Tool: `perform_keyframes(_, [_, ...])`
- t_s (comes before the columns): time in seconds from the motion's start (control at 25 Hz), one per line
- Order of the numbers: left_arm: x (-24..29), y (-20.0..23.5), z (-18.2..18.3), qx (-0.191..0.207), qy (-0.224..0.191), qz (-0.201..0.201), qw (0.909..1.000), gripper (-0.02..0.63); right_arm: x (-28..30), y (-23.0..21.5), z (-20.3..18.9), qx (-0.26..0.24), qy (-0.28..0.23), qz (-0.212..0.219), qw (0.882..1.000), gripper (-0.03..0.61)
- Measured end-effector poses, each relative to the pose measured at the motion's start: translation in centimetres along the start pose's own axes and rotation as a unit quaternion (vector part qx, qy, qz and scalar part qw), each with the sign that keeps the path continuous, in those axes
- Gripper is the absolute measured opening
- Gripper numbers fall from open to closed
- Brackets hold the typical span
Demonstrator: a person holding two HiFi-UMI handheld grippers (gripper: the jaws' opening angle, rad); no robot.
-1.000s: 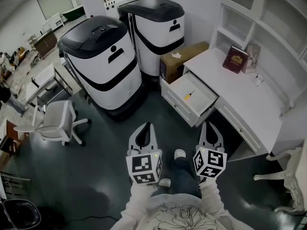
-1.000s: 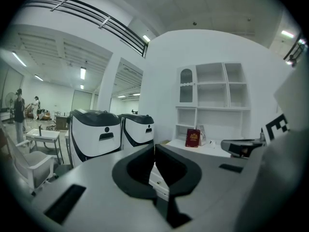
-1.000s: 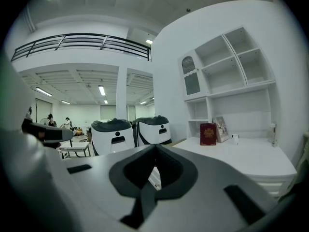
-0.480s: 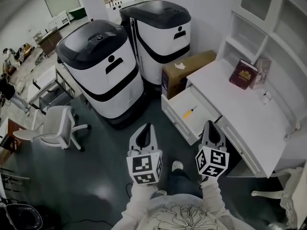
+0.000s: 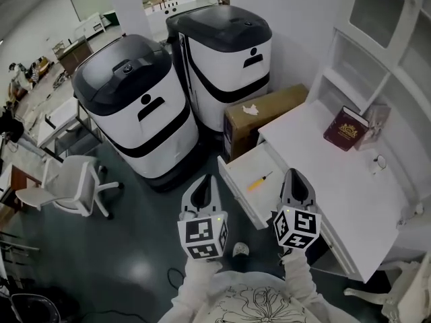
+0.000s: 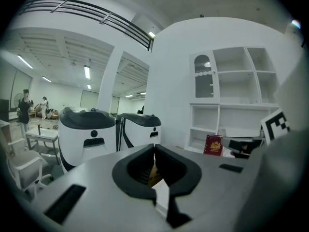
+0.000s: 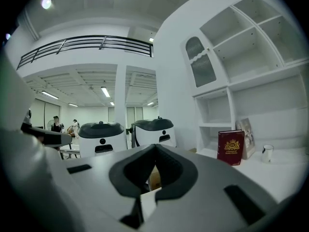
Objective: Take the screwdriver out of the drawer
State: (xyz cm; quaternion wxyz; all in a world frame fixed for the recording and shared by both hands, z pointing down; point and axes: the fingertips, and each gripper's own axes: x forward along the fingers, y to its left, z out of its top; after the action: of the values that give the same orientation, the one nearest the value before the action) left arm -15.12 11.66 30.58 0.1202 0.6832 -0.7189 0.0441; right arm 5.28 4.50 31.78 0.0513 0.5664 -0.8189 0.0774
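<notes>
Yellow-handled screwdriver (image 5: pixel 258 181): lies mid-floor in the open white drawer (image 5: pixel 237 172) | left gripper (image 5: pixel 205 180): jaws pressed together, empty, beside drawer's front edge | right gripper (image 5: pixel 296 175): jaws together, empty, at drawer's right edge

— Can't make out the tip of the screwdriver (image 5: pixel 259 181) inside the drawer (image 5: pixel 244 169); too small.
— Same. Tiny people (image 5: pixel 15 73) far left of the drawer; white chair (image 5: pixel 404 298) well right of it, cropped.
</notes>
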Motion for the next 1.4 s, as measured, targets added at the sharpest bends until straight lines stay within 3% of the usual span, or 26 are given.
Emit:
perform_keyframes(0.4, [6.4, -1.6, -2.2, 0.004, 0.041, -0.009, 0.9991, 0.011, 5.0, -3.5, -2.3, 0.007, 0.03, -0.005, 1.0, 0.003])
perform_keyframes(0.76, [13.6, -2.8, -4.1, 0.009, 0.084, -0.056, 0.9949, 0.011, 10.4, -6.1, -3.6, 0.016, 0.051, -0.037, 0.998, 0.003])
perform_keyframes(1.4, [26.5, -4.5, -8.2, 0.031, 0.173, -0.157, 0.9717, 0.011, 18.5, -9.4, -7.3, 0.028, 0.104, -0.111, 0.988, 0.003])
